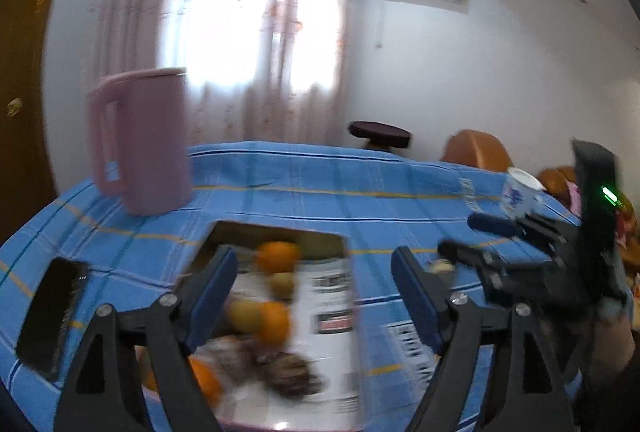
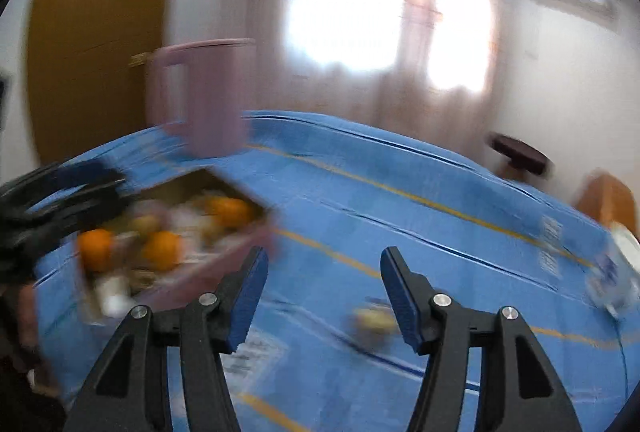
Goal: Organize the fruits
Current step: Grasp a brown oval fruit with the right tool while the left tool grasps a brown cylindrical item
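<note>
A cardboard box (image 1: pixel 280 232) holds several fruits: oranges (image 1: pixel 276 256), a yellow-green fruit (image 1: pixel 282 284) and dark brown ones (image 1: pixel 292 372). My left gripper (image 1: pixel 314 296) is open and empty, right above the box. The box shows blurred in the right wrist view (image 2: pixel 248 244), at the left. My right gripper (image 2: pixel 324 292) is open and empty above the blue cloth; it also shows in the left wrist view (image 1: pixel 460 236). A small yellowish fruit (image 2: pixel 374 318) lies alone on the cloth just below its right finger, and shows in the left wrist view (image 1: pixel 440 266).
A pink jug (image 1: pixel 140 140) stands behind the box at the left. A black phone (image 1: pixel 52 316) lies at the table's left. A white cup (image 1: pixel 520 194) stands at the far right. The table wears a blue striped cloth (image 1: pixel 320 184). A stool (image 1: pixel 380 134) stands beyond it.
</note>
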